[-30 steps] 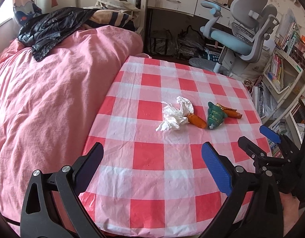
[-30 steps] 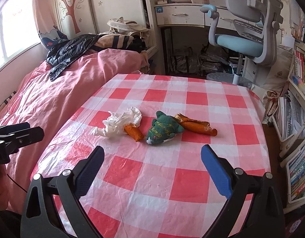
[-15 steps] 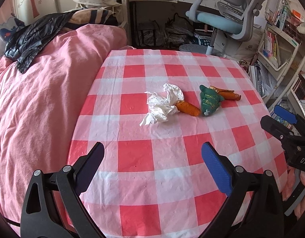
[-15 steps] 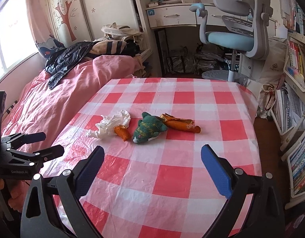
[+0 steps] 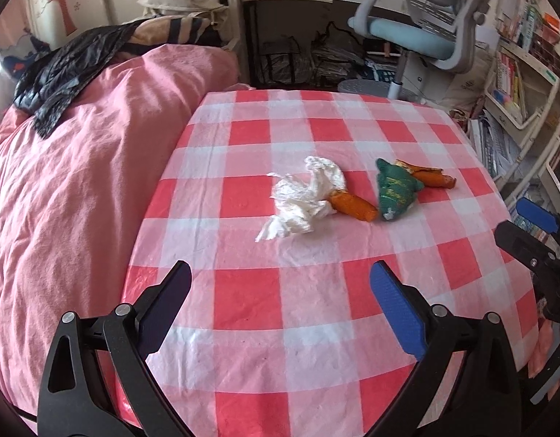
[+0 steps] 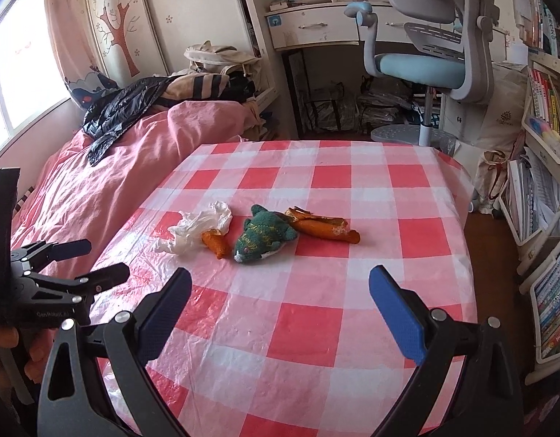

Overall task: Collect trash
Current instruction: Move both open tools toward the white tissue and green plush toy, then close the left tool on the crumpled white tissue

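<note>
A crumpled white tissue (image 5: 302,196) (image 6: 198,227) lies mid-table on the red-and-white checked cloth (image 5: 280,302) (image 6: 316,313). A short orange piece (image 5: 353,205) (image 6: 215,243) touches its right side. Beside that rests a small green knitted toy (image 5: 394,191) (image 6: 263,235), and a longer torn orange wrapper (image 5: 431,178) (image 6: 322,229) lies behind it. My left gripper (image 5: 280,302) (image 6: 81,264) hovers open over the near left part of the table, short of the tissue. My right gripper (image 6: 280,309) (image 5: 524,227) is open over the near right part, with nothing between its fingers.
A bed with a pink duvet (image 5: 68,196) (image 6: 109,189) adjoins the table's left side, a black jacket (image 5: 58,73) on it. A grey-blue desk chair (image 6: 436,54) and a desk (image 6: 316,25) stand behind. Bookshelves (image 6: 545,218) line the right. A hand (image 6: 7,349) holds the left gripper.
Both views have shifted a little and the items sit slightly farther off than a second ago. Both grippers stay open. The objects on the cloth have not moved.
</note>
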Available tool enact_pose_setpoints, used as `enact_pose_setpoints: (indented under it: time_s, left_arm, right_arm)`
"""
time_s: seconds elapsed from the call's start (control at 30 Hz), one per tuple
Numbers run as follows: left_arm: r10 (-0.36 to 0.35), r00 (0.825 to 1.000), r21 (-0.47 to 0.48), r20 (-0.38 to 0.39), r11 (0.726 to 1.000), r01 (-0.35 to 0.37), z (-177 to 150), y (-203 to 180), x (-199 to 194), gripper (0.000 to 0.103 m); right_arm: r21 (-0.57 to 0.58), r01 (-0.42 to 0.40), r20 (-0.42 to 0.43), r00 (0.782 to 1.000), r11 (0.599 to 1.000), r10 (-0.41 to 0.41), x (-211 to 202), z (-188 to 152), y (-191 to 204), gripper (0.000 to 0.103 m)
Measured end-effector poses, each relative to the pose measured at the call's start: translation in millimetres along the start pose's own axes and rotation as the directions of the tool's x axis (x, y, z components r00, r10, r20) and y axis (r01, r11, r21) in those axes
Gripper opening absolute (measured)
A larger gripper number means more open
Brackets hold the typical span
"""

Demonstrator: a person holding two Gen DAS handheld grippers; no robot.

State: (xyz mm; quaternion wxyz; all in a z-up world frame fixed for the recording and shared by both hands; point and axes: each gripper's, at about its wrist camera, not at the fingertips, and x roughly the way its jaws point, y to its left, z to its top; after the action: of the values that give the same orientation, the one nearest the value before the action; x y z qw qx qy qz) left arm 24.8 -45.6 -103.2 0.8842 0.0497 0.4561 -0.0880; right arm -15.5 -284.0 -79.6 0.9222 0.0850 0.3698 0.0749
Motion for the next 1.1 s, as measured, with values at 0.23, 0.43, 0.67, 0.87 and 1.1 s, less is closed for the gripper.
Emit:
enact_pose_setpoints:
  time_s: [0.23,0.43,0.67,0.87,1.1]
  left_arm:
    - [-0.008,0.998,-0.06,-0.059,0.998,0.005,5,36,20,0.095]
    - [-0.067,0.995,-0.009,-0.069,0.998,0.066,15,31,37,0.093]
    - [-0.042,0.994,0.03,-0.106,0.998,0.046,21,18,64,0.08]
    - [-0.059,0.991,0.057,-0.116,0.996,0.066,26,5,82,0.059]
    - [-0.087,0.986,0.015,-0.145,0.996,0.09,28,22,75,0.001]
  right_arm:
    - [-0.052,-0.004,-0.044,0.999,0.999,0.001,15,-2,9,0.094]
    - [-0.057,-0.015,-0.068,0.998,0.998,0.011,17,-5,11,0.094]
    - [-0.052,-0.024,-0.079,0.997,0.998,0.02,20,-5,11,0.094]
    - [-0.054,-0.029,-0.089,0.996,0.998,0.024,22,-5,13,0.094]
    - [-0.055,-0.03,-0.098,0.995,0.998,0.024,25,-4,15,0.094]
